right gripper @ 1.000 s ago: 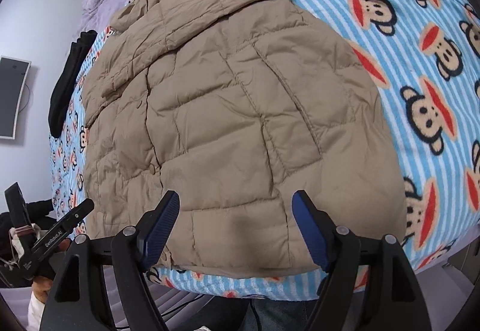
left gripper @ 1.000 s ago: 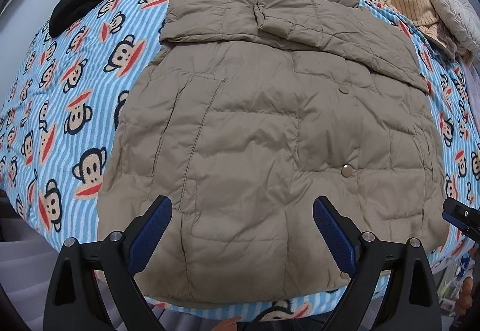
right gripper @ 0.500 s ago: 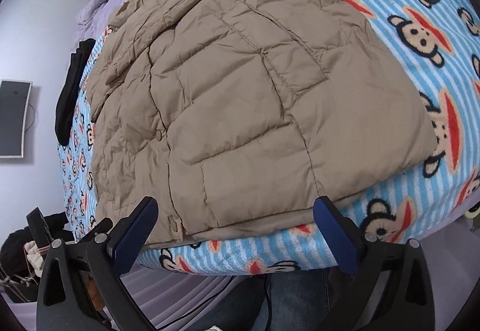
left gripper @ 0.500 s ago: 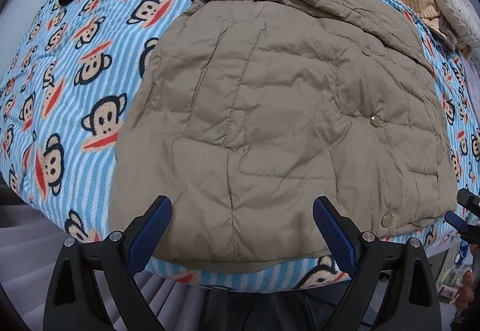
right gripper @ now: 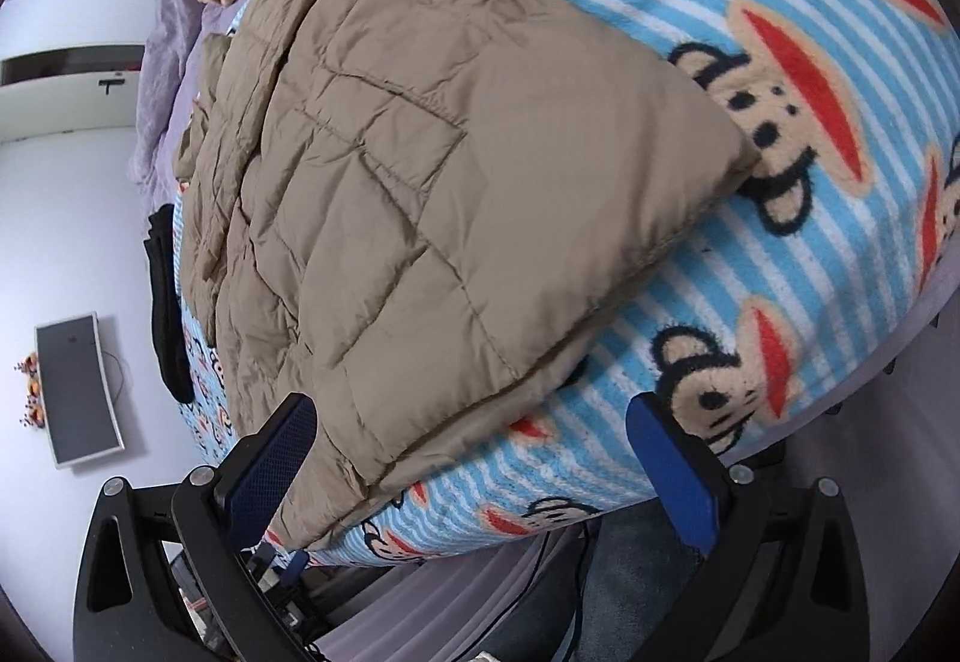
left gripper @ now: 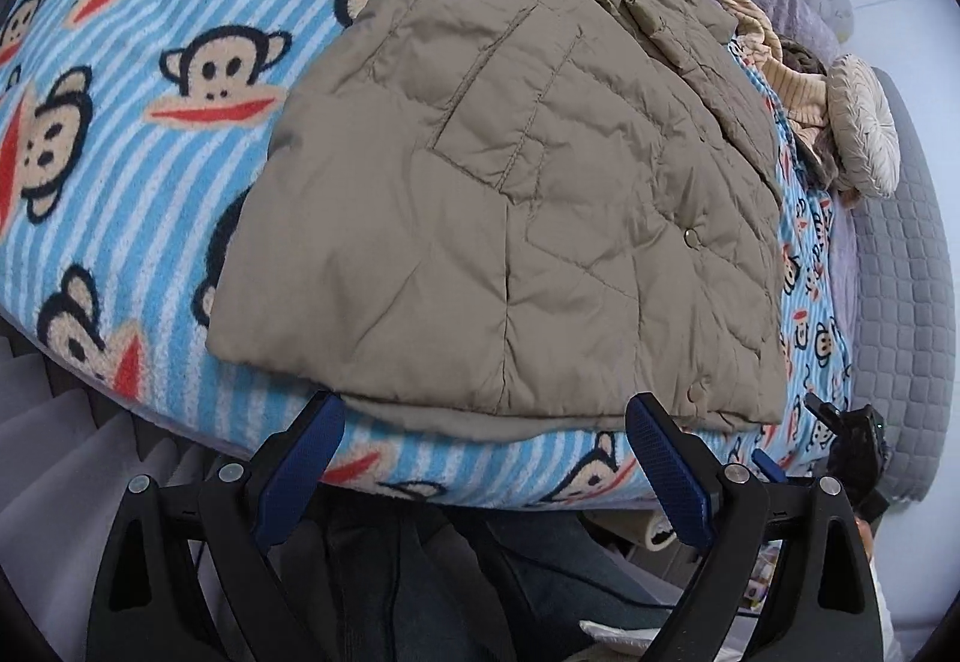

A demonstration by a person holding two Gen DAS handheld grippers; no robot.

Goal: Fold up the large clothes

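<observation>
Now both grippers, left [left gripper: 483, 449] and right [right gripper: 471, 452], spread wide at jacket [left gripper: 528, 194] hem.

One tan puffer jacket [left gripper: 540, 194] lies on one monkey-print blanket [left gripper: 150, 80]. Two grippers hover (both spread wide): left gripper [left gripper: 483, 458], right gripper [right gripper: 474, 458]. One round cushion [left gripper: 864, 128], too.

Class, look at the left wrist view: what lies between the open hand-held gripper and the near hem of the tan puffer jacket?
Only a strip of the monkey-print blanket lies between the left hand-held gripper and the jacket; nothing else, shown in the left wrist view.
</observation>
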